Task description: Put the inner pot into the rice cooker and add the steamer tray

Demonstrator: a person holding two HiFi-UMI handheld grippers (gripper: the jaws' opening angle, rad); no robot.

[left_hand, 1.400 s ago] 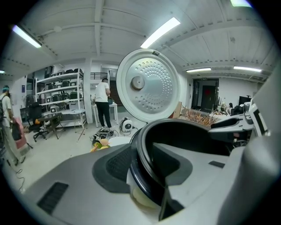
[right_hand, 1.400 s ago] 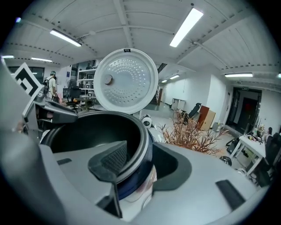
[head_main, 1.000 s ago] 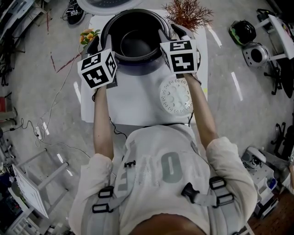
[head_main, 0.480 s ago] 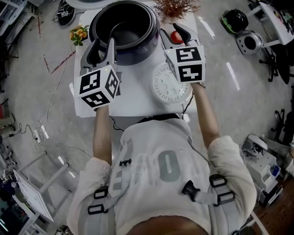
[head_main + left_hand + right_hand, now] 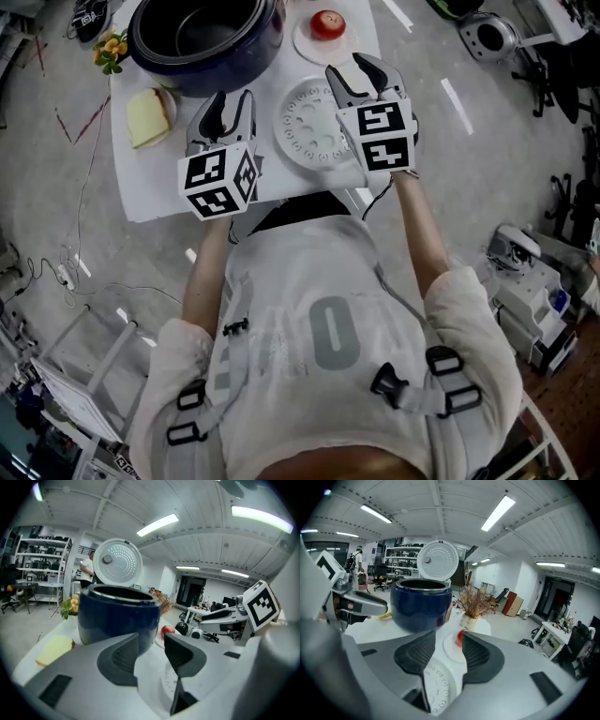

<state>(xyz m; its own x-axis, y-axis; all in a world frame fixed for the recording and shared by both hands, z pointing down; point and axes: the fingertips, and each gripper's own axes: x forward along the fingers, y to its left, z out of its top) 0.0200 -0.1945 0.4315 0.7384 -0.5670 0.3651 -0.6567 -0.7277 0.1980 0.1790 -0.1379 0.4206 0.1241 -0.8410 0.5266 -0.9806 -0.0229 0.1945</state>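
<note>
The dark blue rice cooker (image 5: 202,42) stands at the table's far left with its lid (image 5: 117,562) up and a dark inner pot (image 5: 199,21) inside it. The white perforated steamer tray (image 5: 314,131) lies flat on the table, nearer to me. My left gripper (image 5: 231,105) hovers just left of the tray; its jaws have just been opening and nothing is between them. My right gripper (image 5: 354,75) is open and empty over the tray's right edge, and the tray (image 5: 438,686) shows below its jaws. The cooker (image 5: 117,616) rises beyond the left gripper (image 5: 151,641).
A red apple (image 5: 327,23) sits on a white plate behind the tray. A yellow block (image 5: 147,117) lies on a small dish left of my left gripper. Flowers (image 5: 111,47) and a dried plant (image 5: 476,602) stand by the cooker. The near edge of the white table (image 5: 281,192) lies under my wrists.
Both grippers have drawn back from the two sides of the cooker's rim toward the table's near edge and sunk lower. They now flank the steamer tray.
</note>
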